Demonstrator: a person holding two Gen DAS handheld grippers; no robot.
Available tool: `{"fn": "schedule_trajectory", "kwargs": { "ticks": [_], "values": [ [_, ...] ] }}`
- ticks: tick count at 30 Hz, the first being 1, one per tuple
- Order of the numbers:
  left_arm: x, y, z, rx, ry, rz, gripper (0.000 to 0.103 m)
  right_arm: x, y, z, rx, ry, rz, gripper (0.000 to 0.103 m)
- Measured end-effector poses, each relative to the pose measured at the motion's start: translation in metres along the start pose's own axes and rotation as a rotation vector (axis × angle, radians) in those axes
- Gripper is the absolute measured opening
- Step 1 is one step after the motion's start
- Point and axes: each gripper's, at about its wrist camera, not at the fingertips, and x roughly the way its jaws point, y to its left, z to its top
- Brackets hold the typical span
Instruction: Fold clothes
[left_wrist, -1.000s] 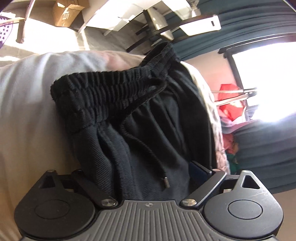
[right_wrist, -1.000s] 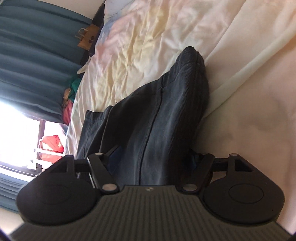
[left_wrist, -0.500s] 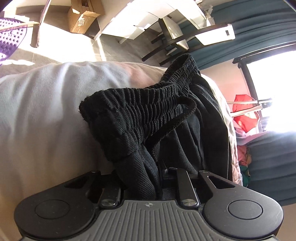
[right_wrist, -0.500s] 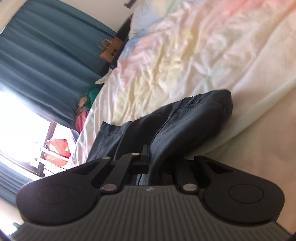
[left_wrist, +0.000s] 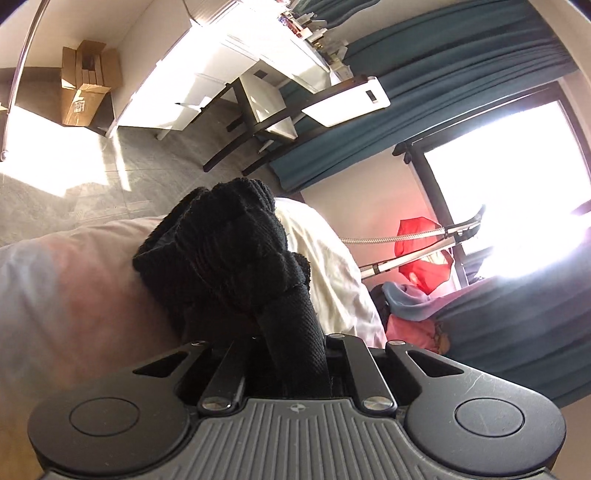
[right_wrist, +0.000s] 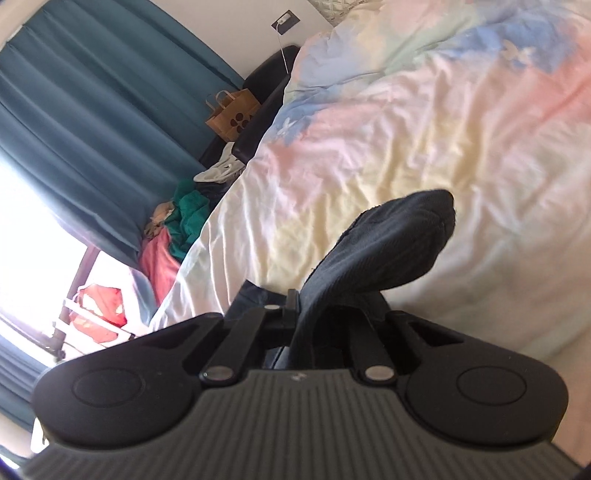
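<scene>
A pair of black trousers with a ribbed elastic waistband (left_wrist: 229, 251) is held up off the bed. My left gripper (left_wrist: 291, 343) is shut on the bunched waistband end, which stands up in front of the camera. My right gripper (right_wrist: 314, 317) is shut on the other end of the black trousers (right_wrist: 399, 243), a folded dark flap that sticks out above the pastel quilt (right_wrist: 424, 122). The fingertips of both grippers are hidden by the cloth.
The bed (left_wrist: 62, 295) has a white and pastel cover. Beside it are teal curtains (right_wrist: 92, 122), a bright window (left_wrist: 517, 177), a pile of coloured clothes (right_wrist: 173, 229), a paper bag (right_wrist: 232, 118), a white desk (left_wrist: 236, 66) and cardboard boxes (left_wrist: 88, 85).
Both grippers went from open around the trousers to shut on them, then lifted. The cloth bunched up and rose off the bed in both views.
</scene>
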Motion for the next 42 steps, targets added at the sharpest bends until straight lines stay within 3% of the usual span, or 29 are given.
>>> {"fn": "schedule_trajectory", "kwargs": {
  "ticks": [4, 8, 12, 16, 20, 23, 25, 27, 30, 32, 34, 37, 40, 42],
  "values": [
    [0.102, -0.053, 0.033, 0.068, -0.036, 0.076, 0.010, 0.047, 0.051, 0.003, -0.038, -0.019, -0.027, 0.008],
    [0.204, -0.074, 0.056, 0.060, -0.021, 0.155, 0.011, 0.113, 0.102, -0.021, -0.181, -0.019, -0.107, 0.008],
    [0.277, -0.081, 0.060, 0.102, -0.006, 0.214, 0.011, 0.177, 0.113, -0.039, -0.212, 0.010, -0.192, 0.008],
    [0.319, -0.073, 0.053, 0.175, 0.023, 0.263, 0.015, 0.220, 0.106, -0.054, -0.232, 0.043, -0.227, 0.009],
    [0.312, -0.053, 0.046, 0.171, 0.056, 0.224, 0.024, 0.230, 0.093, -0.057, -0.199, 0.072, -0.175, 0.013],
    [0.294, -0.058, 0.040, 0.288, 0.060, 0.173, 0.041, 0.217, 0.088, -0.050, -0.205, 0.085, -0.111, 0.021],
    [0.275, -0.063, 0.030, 0.372, 0.030, 0.145, 0.066, 0.197, 0.086, -0.048, -0.221, 0.070, -0.064, 0.040],
    [0.251, -0.065, 0.017, 0.440, -0.021, 0.118, 0.078, 0.176, 0.082, -0.044, -0.244, 0.055, -0.035, 0.069],
    [0.214, -0.060, 0.002, 0.464, -0.029, 0.078, 0.081, 0.144, 0.076, -0.039, -0.275, 0.034, 0.010, 0.071],
    [0.189, -0.045, -0.007, 0.423, -0.007, 0.070, 0.084, 0.122, 0.060, -0.038, -0.235, 0.049, 0.055, 0.071],
    [0.163, -0.015, -0.019, 0.267, 0.015, 0.050, 0.090, 0.098, 0.036, -0.042, -0.164, 0.053, 0.120, 0.071],
    [0.142, 0.035, -0.040, 0.063, 0.104, -0.056, 0.092, 0.076, 0.006, -0.060, -0.080, 0.132, 0.187, 0.073],
    [0.143, 0.070, -0.053, -0.042, 0.141, -0.011, 0.091, 0.071, -0.007, -0.083, -0.015, 0.233, 0.230, 0.073],
    [0.148, 0.088, -0.055, -0.117, 0.129, -0.033, 0.090, 0.077, -0.006, -0.099, 0.038, 0.301, 0.251, 0.073]
  ]
}}
